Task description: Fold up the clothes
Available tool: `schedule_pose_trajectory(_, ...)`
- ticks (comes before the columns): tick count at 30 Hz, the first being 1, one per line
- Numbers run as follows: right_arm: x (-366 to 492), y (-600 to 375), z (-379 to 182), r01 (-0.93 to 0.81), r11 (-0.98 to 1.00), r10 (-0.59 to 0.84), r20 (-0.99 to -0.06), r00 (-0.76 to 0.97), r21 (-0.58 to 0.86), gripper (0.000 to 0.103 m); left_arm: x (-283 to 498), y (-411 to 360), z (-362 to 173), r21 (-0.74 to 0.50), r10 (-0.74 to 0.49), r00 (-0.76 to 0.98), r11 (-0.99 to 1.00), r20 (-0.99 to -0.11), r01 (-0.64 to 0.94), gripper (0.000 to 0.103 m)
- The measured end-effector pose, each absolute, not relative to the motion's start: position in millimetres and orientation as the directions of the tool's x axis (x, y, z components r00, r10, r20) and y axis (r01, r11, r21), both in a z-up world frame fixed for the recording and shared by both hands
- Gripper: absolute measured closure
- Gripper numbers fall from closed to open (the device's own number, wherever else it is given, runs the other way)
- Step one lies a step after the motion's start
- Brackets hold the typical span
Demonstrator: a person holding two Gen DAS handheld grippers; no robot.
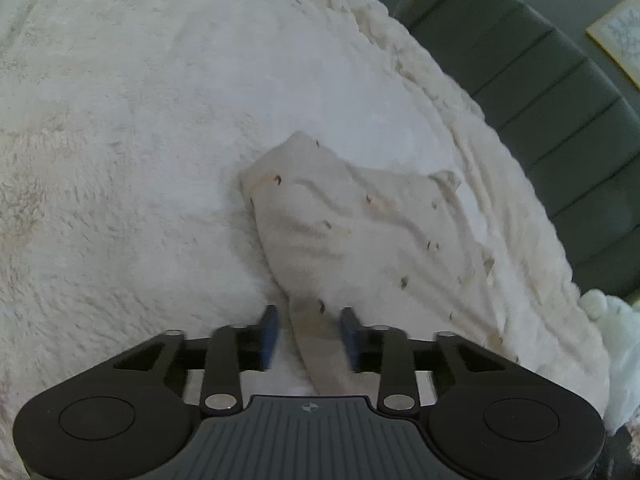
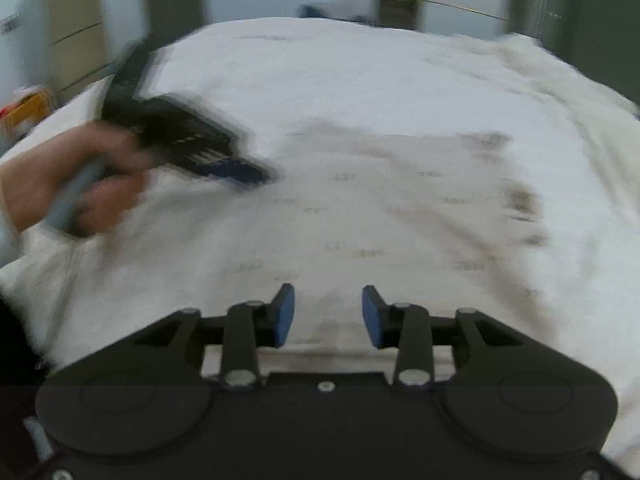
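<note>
A cream garment (image 1: 360, 232) with small dark marks lies on a white fluffy blanket (image 1: 120, 160). My left gripper (image 1: 308, 332) stands open, its blue pads on either side of a strip of the garment's near edge; the pads do not press the cloth. In the blurred right wrist view the same garment (image 2: 400, 208) spreads flat across the bed. My right gripper (image 2: 328, 316) is open and empty just above the garment's near edge. The left gripper (image 2: 248, 172) shows there at the left, held by a hand, low over the cloth.
A dark green padded headboard (image 1: 540, 92) runs along the bed's right side. A framed picture (image 1: 620, 36) hangs beyond it. Drawers (image 2: 76, 32) and shelves stand past the bed's far end. A white pillow (image 2: 68, 116) lies at the left.
</note>
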State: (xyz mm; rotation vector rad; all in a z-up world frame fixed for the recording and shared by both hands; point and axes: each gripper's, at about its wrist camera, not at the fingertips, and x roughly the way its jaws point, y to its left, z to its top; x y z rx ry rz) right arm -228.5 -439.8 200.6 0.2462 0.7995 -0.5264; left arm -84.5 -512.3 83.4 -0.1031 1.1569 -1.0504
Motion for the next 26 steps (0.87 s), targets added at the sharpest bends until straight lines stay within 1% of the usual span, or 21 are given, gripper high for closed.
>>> schedule_pose_trajectory(1,-234.4,-450.5,199.9,0.549,0.835,-0.355,-0.740,0.571,0.022,0.065,-85.1,-512.8,81.7,-0.559,-0.716,-0.001,0.544,-0.698,0.626,0.056)
schedule_pose_trajectory(3,-247.7,-484.4,190.7,0.599,0.800,-0.372,-0.754,0.541,0.035,0.063,-83.8,-513.9,82.2,-0.584,-0.722,-0.074,0.489,-0.687,0.648,0.049)
schedule_pose_trajectory(4,-252.4,-491.4,187.0,0.611,0.791,-0.373,-0.759,0.533,0.041,0.060,-83.1,-514.5,83.5,-0.597,-0.726,-0.113,0.455,-0.678,0.661,0.046)
schedule_pose_trajectory(5,-256.9,-497.6,183.4,0.621,0.783,-0.373,-0.764,0.527,0.046,0.058,-83.5,-515.5,85.5,-0.599,-0.731,-0.131,0.427,-0.669,0.677,0.036)
schedule_pose_trajectory(6,-261.4,-503.7,179.8,0.631,0.774,-0.373,-0.768,0.521,0.052,0.058,-84.4,-516.8,87.4,-0.599,-0.734,-0.147,0.402,-0.663,0.693,0.024)
schedule_pose_trajectory(8,-270.4,-516.0,172.5,0.650,0.757,-0.372,-0.777,0.508,0.062,0.058,-90.5,-522.0,89.0,-0.566,-0.724,-0.142,0.384,-0.675,0.730,0.015)
schedule_pose_trajectory(11,-283.9,-534.5,161.6,0.679,0.730,-0.370,-0.790,0.489,0.077,0.058,-104.7,-537.4,83.2,-0.491,-0.678,-0.132,0.370,-0.723,0.788,0.015)
schedule_pose_trajectory(13,-282.7,-529.3,150.5,0.678,0.733,-0.379,-0.802,0.461,0.043,0.058,-114.6,-547.7,77.5,-0.449,-0.651,-0.128,0.356,-0.748,0.820,0.015)
schedule_pose_trajectory(15,-284.0,-527.3,141.3,0.680,0.732,-0.382,-0.809,0.447,0.030,0.057,-116.6,-552.2,74.4,-0.447,-0.645,-0.125,0.364,-0.754,0.817,0.012)
schedule_pose_trajectory(26,-281.9,-525.0,136.8,0.702,0.711,-0.391,-0.812,0.433,0.032,0.053,-116.9,-553.8,73.7,-0.437,-0.648,-0.104,0.378,-0.755,0.816,0.012)
